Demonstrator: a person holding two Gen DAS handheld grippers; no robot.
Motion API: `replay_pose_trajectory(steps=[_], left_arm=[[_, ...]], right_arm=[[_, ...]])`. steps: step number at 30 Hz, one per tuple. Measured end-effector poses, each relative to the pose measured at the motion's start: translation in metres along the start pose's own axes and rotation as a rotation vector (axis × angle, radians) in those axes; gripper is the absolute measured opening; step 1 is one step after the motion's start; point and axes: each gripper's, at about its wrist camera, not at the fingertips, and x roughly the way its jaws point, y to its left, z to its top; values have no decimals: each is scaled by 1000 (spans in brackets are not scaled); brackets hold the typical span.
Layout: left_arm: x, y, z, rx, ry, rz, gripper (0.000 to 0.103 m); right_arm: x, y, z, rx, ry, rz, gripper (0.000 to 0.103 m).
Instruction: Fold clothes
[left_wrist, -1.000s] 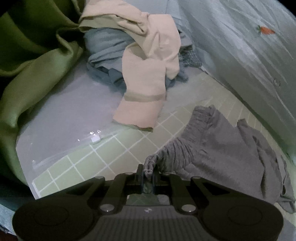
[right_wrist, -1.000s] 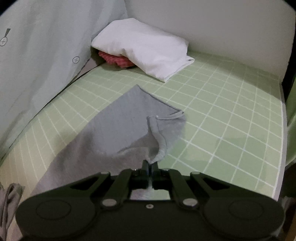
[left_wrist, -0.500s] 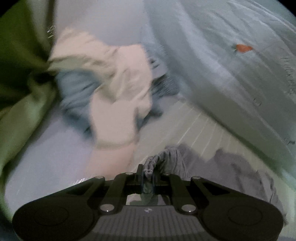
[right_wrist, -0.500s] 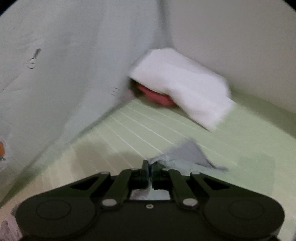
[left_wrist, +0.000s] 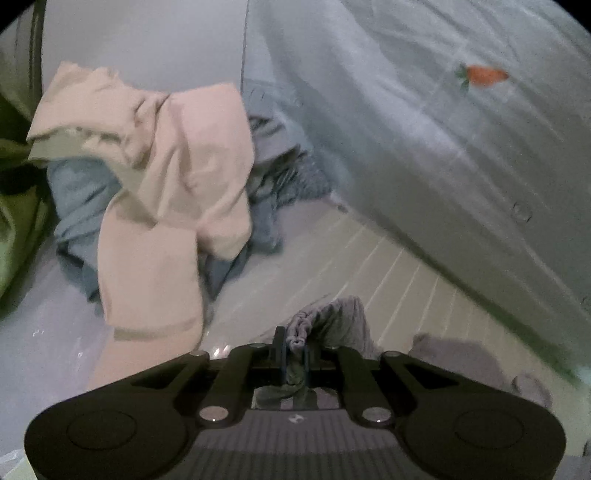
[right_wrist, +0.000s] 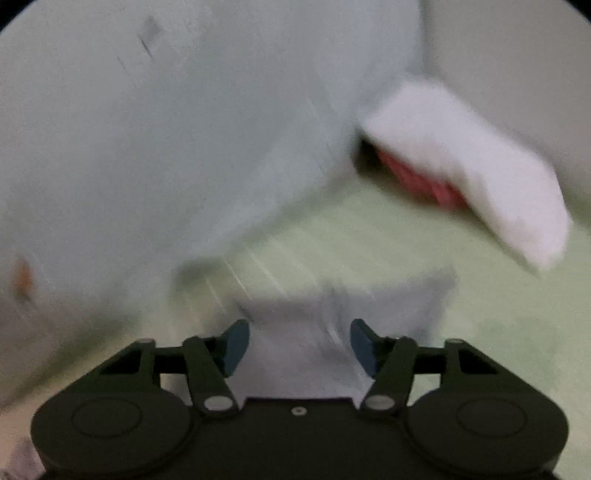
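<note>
A grey garment (left_wrist: 340, 325) lies on the green checked sheet (left_wrist: 399, 280), and my left gripper (left_wrist: 293, 345) is shut on its gathered waistband. The rest of it trails off to the right behind the gripper. In the blurred right wrist view the same grey garment (right_wrist: 388, 299) lies flat on the sheet (right_wrist: 498, 314). Above it my right gripper (right_wrist: 299, 343) has its jaws opening; the blue pads (right_wrist: 236, 343) stand apart, and no cloth is pressed between them.
A heap of clothes, a pink piece (left_wrist: 177, 184) over blue ones (left_wrist: 77, 192), sits at the back left beside green fabric (left_wrist: 14, 229). A pale blue quilt (left_wrist: 443, 129) with a carrot print rises on the right. White folded cloth (right_wrist: 472, 173) covers a red item (right_wrist: 417, 177).
Both grippers have slid across the bed toward the quilt, the left dragging the grey waistband along. The right gripper, shut on the grey garment's edge before, has let go and its pads have parted.
</note>
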Motion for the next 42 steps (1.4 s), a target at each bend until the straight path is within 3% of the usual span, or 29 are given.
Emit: replay_pose_trajectory(steps=[3,9,11,15,16,22,28,32,37,42], left_arm=[[3,11,-6,-18,26,21,10],[6,18,-11,-22,50,46,10],[7,16,-12,-19,53,49,10],[8,12,-12,-17,55,50,10],[7,12,-11,-16,51,50,10],[-12,19,1,-22,-13,60,9],[-45,38,2,-76,-18,18,9],[-48,42,-12,-59,20,21,9],[-33,35,-9,-77,47,5,9],[-40,11,18,-31,-27,-29,9]], right_arm=[[16,-14,-24,36,84,-43,59],[32,-20,-40,101,134,-53,59],[40,-19,-42,101,147,-46,52],[48,-11,-42,38,178,-25,5],[46,-10,-40,21,169,-20,2],[-21,-23,-13,18,-35,5,1],[-115,-72,9,166,-229,-17,1],[-125,-95,3,182,-207,-67,1],[-94,-87,3,184,-137,-61,1],[-95,-53,30,152,-223,-15,1]])
